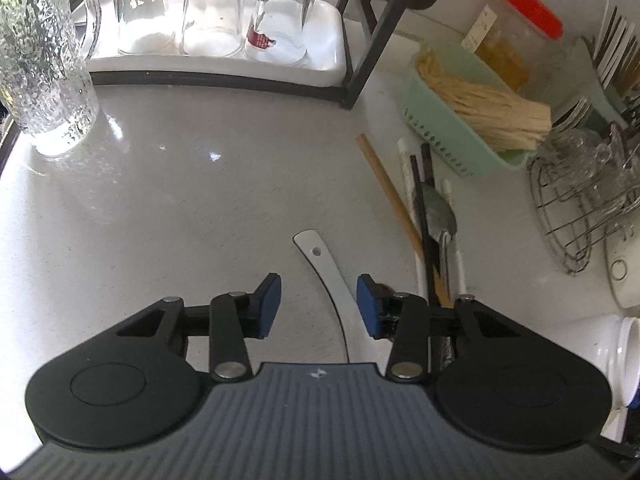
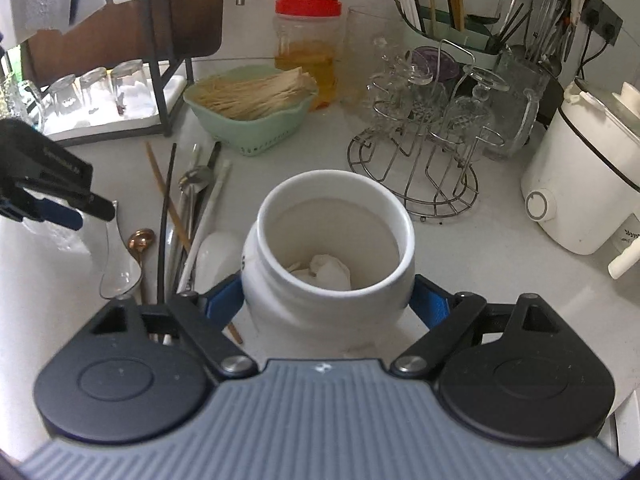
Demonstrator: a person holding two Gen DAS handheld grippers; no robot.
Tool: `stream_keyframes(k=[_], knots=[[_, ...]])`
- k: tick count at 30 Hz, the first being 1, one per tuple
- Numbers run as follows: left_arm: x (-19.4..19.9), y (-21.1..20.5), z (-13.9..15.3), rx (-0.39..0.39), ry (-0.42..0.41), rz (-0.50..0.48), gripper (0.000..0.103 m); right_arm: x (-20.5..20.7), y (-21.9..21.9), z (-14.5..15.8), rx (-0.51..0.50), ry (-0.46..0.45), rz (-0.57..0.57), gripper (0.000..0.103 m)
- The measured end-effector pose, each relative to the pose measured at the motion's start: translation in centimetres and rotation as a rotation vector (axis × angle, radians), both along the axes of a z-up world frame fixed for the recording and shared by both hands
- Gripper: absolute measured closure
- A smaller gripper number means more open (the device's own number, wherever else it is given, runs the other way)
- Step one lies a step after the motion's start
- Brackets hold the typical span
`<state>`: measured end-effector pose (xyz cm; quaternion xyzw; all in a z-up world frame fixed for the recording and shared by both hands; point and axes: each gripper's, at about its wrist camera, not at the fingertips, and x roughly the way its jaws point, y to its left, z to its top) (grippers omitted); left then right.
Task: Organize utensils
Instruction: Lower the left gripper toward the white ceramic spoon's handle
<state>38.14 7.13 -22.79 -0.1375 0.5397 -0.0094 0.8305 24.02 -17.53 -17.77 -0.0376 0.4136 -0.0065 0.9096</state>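
surface: pale, glossy | left gripper: fingers released astride white spoon | right gripper: fingers grasping white jar

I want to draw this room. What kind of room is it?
Most likely a kitchen counter: upside-down drinking glasses on a tray, chopsticks and spoons lying loose, and a white cooker.

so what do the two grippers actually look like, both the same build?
Yes, same build. The left gripper and the right gripper each have a grey ribbed body with a small white mark at its front edge, two round black housings, black linkage bars with silver pivot pins, and blue pads on the fingers. No cables, hands or sleeves in view.
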Motion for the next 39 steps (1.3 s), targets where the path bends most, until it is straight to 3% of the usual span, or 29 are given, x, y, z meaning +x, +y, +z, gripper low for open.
stream_keyframes(k=[18, 39], knots=[[0.9, -2.4, -0.7, 0.13, 0.055, 0.023, 0.056, -0.4, 0.5, 0.1, 0.008, 0.021, 0.018, 0.013], [2.0, -2.2, -1.3, 0.115, 0.114, 0.074, 0.06, -0.5, 0.5, 0.2, 0.016, 0.036, 0.062, 0.013]])
